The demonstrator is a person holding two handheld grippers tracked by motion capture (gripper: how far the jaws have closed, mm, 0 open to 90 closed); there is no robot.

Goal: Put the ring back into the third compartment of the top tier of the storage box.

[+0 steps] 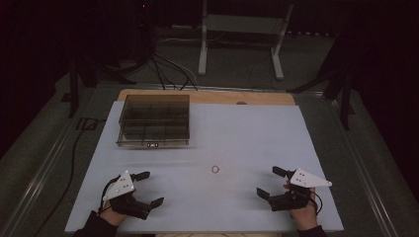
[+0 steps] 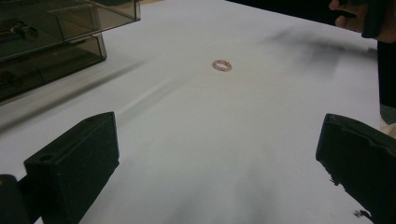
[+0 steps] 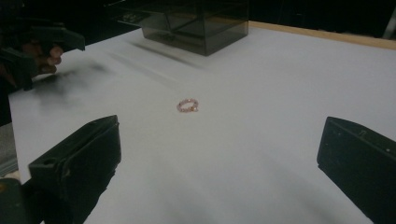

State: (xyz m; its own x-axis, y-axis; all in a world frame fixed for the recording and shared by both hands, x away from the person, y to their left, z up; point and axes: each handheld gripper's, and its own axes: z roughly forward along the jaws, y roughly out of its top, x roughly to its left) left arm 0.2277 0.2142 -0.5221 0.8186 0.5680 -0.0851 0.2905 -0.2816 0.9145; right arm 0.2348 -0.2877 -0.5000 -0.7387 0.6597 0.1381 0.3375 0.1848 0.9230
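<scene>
A small pinkish beaded ring [image 1: 215,169] lies flat on the white table sheet [image 1: 237,133], between the two hands. In the left gripper view the ring [image 2: 222,65] lies well ahead; in the right gripper view the ring [image 3: 187,105] sits ahead, a little left of centre. My left gripper [image 1: 149,188] rests open at the front left, jaws wide apart with nothing between them. My right gripper [image 1: 271,181] stands open at the front right, its jaws pointing left toward the ring. A smoky transparent box [image 1: 154,120] with compartments stands at the back left.
The box [image 2: 51,42] appears at the upper left of the left gripper view and the box [image 3: 196,23] at the top of the right gripper view. A wooden table edge [image 1: 207,96] runs along the back. Cables and a white stand [image 1: 242,34] lie on the floor beyond.
</scene>
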